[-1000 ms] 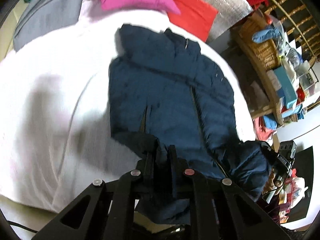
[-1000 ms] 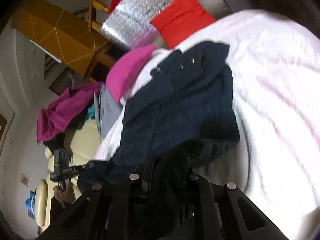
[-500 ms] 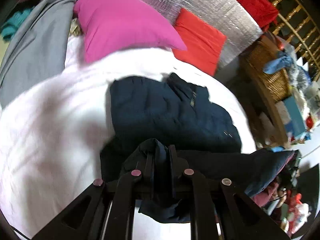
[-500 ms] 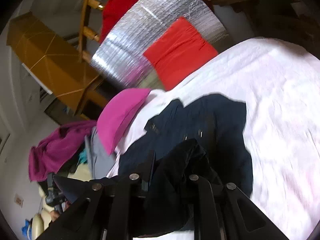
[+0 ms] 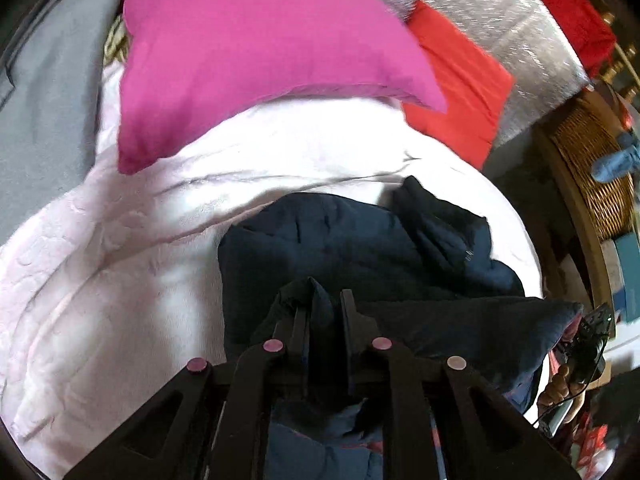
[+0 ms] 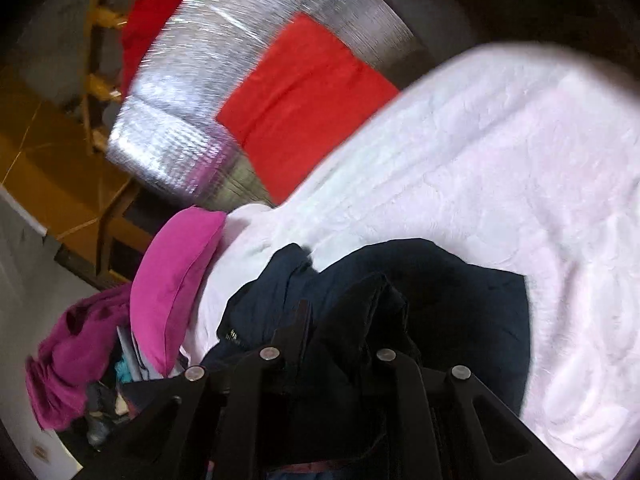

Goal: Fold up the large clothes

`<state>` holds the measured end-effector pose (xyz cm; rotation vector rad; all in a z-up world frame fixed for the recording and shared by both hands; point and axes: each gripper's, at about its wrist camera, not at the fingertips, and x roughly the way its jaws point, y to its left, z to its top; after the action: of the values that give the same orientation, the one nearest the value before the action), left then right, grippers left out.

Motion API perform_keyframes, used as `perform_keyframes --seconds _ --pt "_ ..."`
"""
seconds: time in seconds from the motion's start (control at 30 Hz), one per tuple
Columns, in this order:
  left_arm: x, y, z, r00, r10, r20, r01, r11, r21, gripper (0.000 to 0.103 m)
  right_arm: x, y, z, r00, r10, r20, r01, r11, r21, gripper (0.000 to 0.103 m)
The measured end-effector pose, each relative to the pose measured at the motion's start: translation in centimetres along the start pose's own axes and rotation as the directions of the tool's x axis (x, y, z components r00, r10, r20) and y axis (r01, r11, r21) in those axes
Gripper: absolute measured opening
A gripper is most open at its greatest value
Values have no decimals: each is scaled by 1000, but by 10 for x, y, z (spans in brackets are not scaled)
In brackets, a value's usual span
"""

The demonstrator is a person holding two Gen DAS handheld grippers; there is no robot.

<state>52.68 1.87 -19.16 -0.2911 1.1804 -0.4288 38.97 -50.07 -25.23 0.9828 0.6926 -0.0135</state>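
Carried forward toward the pillows since a second ago, with the navy jacket (image 5: 352, 240) now doubled over itself instead of lying spread out flat. Far left in the left wrist view: grey fabric (image 5: 44, 92) along the edge, then the magenta pillow (image 5: 248, 52) resting on the pale pink bedspread (image 5: 92, 280). Lower centre: left gripper (image 5: 323, 304) clenched on a bunched edge of the jacket, dark cloth pinched between the two narrow fingers. Beyond the fingertips, jacket heaped on the bedspread near the pillows, collar part crumpled toward the right. Further right: red cushion (image 5: 456, 80) against a silver quilted panel (image 5: 500, 20), then a wicker basket (image 5: 592, 168) at the edge. At the lower right rim, a hand (image 5: 560, 388) holding the other tool. In the right wrist view, left to right: purple garment (image 6: 68, 356) hanging low, magenta pillow (image 6: 176, 280), then right gripper (image 6: 340, 316) clamped on a thick fold of jacket (image 6: 460, 304), fabric bulging up between the fingers; bedspread (image 6: 520, 160) filling the right side.
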Motion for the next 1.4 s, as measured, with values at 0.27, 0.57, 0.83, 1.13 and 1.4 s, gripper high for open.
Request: perform_keyframes --seconds 0.27,0.57,0.83,1.13,1.4 --pt "-11 46 8 939 -324 114 343 891 -296 66 -6 -39 24 968 249 41 -251 929 272 77" --pt "-98 1 -85 924 18 382 59 980 -188 84 -89 14 -17 990 81 118 -72 994 -76 87" --pt "-66 -70 -176 833 404 378 -432 902 -11 84 -66 48 -95 987 -162 12 157 931 -330 57" --pt "-48 -63 -175 798 462 387 -523 850 64 84 -20 35 -108 937 -347 -50 308 883 -354 52" --pt "-52 -73 -174 795 423 434 -503 860 84 84 1 81 -65 941 -335 42 327 872 -363 52"
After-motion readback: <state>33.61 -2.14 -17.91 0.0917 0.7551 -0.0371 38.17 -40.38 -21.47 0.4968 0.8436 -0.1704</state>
